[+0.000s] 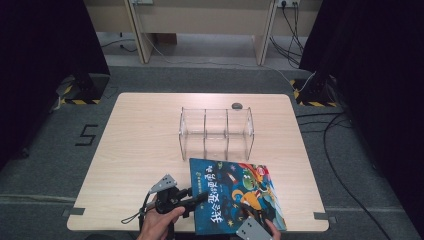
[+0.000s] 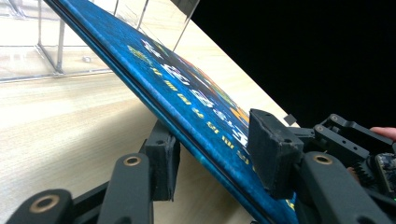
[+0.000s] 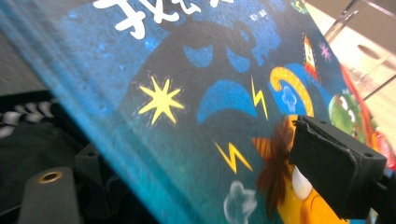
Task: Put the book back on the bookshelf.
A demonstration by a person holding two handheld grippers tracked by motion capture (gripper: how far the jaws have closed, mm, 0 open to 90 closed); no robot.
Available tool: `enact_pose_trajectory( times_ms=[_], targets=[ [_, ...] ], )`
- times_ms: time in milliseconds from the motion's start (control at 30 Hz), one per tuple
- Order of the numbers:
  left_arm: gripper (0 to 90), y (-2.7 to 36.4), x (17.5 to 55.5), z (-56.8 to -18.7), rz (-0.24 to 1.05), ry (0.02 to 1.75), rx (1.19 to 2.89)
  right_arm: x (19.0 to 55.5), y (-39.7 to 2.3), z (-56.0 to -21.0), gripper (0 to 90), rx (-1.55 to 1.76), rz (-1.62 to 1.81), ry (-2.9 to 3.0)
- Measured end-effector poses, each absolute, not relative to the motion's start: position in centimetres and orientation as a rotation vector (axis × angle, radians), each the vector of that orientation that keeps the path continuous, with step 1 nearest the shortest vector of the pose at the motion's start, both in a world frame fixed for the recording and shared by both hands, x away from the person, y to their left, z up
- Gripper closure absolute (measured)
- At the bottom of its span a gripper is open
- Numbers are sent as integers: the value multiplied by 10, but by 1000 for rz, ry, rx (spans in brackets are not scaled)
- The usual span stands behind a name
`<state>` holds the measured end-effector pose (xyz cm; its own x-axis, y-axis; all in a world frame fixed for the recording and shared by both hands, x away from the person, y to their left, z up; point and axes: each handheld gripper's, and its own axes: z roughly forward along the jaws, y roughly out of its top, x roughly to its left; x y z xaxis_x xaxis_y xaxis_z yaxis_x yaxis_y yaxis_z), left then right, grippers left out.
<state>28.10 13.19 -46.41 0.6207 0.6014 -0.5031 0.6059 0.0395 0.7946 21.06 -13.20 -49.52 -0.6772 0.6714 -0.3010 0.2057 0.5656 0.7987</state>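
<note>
- Pale wooden worktop [image 1: 140, 150], grey carpet around; a clear acrylic rack [image 1: 216, 131] stands mid-worktop.
- Picture book [image 1: 235, 195] lies tilted near the front edge.
- Left tongs [image 1: 197, 199] pinch its spine edge; the left gripper view shows pads pressing both covers.
- Right tongs [image 3: 196, 186] clamp the book's near edge.

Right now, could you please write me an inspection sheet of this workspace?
Surface: light wooden table, bare apart from the items below.
Job's things: blue picture book at the near edge, lifted at a slant; clear three-compartment rack behind it, compartments empty.
Clutter: small dark round object near the far edge.
Grippers: left gripper shut on the book's left edge; right gripper has jaws on both sides of the book's near edge, contact unclear.
Cables: black cables on the floor at right.
Surroundings: grey carpet, black curtains, desk legs behind.
</note>
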Motion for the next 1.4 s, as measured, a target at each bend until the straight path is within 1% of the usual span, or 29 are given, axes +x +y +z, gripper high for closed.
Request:
enact_pose_trajectory(
  times_ms=[133,167,200,233,267,300,367,467,567,633,767,933,1267,1400],
  targets=[
    [541,131,280,-464,-11,1024,1619,210,-130,-495,222,708,1011,2187],
    [541,131,280,-464,-11,1024,1619,209,-130,-494,237,702,1008,2183],
    [541,131,281,-464,-11,1024,1619,207,-128,-494,275,691,989,2175],
    [541,131,281,-465,-12,1024,1619,207,-128,-494,275,691,989,2175],
    [538,131,281,-465,-21,1023,1621,204,-127,-493,311,672,966,2162],
    [536,131,281,-465,-21,1023,1621,204,-127,-493,311,672,966,2162],
    [531,128,282,-464,-35,1014,1629,201,-125,-493,357,671,943,2143],
    [488,126,282,-465,-58,1013,1624,199,-128,-490,403,686,949,2103],
    [425,128,284,-465,-139,1030,1581,198,-137,-481,425,762,1037,2047],
    [411,129,284,-466,-175,1031,1577,198,-139,-478,429,771,1059,2037],
    [333,132,286,-464,-183,1011,1589,200,-144,-476,431,787,1093,2027],
    [273,141,291,-463,-269,1020,1550,205,-156,-466,429,846,1216,1996],
    [269,155,299,-459,-320,1018,1484,210,-162,-460,422,900,1307,1969],
    [280,160,300,-456,-283,1009,1477,210,-166,-459,420,919,1340,1959]
  ],
)
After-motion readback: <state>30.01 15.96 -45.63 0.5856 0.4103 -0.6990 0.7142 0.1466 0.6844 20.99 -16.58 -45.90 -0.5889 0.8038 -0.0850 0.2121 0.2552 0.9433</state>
